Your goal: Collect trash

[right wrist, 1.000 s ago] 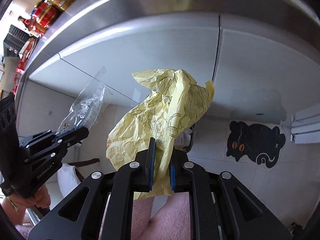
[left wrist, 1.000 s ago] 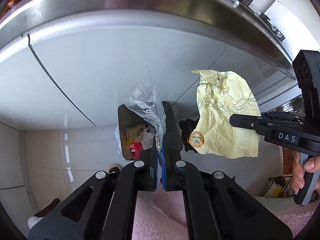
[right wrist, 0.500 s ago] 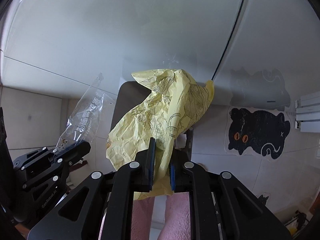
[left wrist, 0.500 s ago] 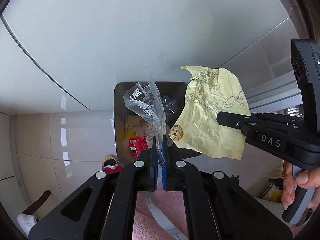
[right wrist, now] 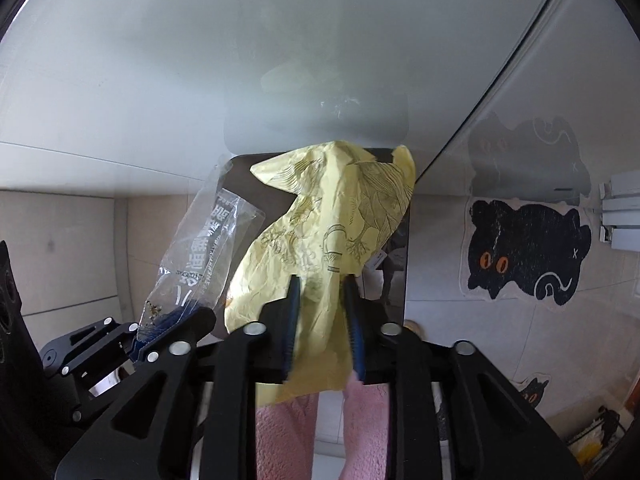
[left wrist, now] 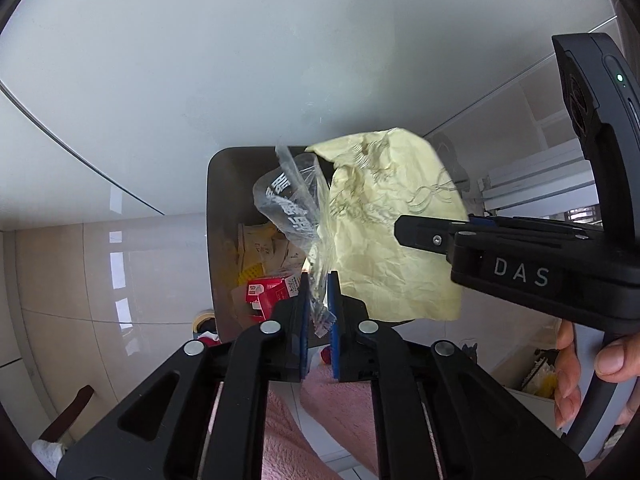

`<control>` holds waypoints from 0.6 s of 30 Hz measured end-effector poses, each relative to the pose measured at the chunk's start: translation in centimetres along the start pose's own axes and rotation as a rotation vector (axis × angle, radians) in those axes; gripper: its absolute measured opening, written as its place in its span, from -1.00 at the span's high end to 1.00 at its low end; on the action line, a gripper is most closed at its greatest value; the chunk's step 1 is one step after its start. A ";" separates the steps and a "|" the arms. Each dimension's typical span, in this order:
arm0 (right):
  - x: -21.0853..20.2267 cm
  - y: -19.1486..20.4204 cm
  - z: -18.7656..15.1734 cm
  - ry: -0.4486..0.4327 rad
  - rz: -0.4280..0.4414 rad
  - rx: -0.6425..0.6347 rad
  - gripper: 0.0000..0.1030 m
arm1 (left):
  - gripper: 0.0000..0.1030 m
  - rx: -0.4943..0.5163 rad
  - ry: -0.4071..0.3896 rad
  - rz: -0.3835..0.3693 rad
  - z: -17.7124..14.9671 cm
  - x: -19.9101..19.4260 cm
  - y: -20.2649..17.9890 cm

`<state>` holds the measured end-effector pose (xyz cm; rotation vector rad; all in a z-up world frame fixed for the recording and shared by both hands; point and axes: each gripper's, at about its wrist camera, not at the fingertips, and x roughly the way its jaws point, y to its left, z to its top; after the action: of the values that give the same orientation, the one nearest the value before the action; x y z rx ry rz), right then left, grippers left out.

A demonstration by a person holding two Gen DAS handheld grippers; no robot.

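Observation:
My left gripper [left wrist: 319, 280] has its jaws slightly parted with a clear printed plastic wrapper [left wrist: 290, 206] still between them, over an open dark trash bin [left wrist: 220, 216] holding paper scraps and a red carton [left wrist: 269, 294]. My right gripper [right wrist: 322, 284] has its jaws parted, and a crumpled yellow paper wrapper [right wrist: 336, 224] hangs loosely between them above the same bin [right wrist: 244, 184]. The right gripper [left wrist: 404, 230] also shows in the left wrist view with the yellow paper [left wrist: 396, 248]. The left gripper [right wrist: 202, 312] and clear wrapper [right wrist: 204, 248] show in the right wrist view.
A grey cabinet front [left wrist: 240, 60] rises behind the bin. The floor is beige tile [left wrist: 80, 272]. A black cat-shaped mat [right wrist: 524, 248] lies to the right. Pink fuzzy slippers [right wrist: 288, 428] are below the grippers.
Both grippers moved down and closer over the bin. Both sets of jaws have opened a little, loosening the clear wrapper and the yellow paper.

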<state>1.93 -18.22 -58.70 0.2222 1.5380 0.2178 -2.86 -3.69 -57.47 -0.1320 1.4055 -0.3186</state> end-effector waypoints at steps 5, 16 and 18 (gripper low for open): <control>-0.6 0.0 0.0 -0.035 0.007 0.024 -0.33 | 0.31 0.001 -0.014 0.015 0.1 -0.8 -0.2; -9.6 1.1 -1.8 -0.135 0.034 0.032 -0.82 | -0.56 0.014 -0.090 0.063 -0.4 -9.2 -1.6; -12.7 1.7 -2.4 -0.175 0.022 0.007 -0.93 | -0.68 0.003 -0.114 0.055 -0.4 -11.9 -2.2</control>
<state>-0.72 -20.13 -46.10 0.2574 1.3636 0.2048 -5.15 -2.18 -45.71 -0.1067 1.2928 -0.2636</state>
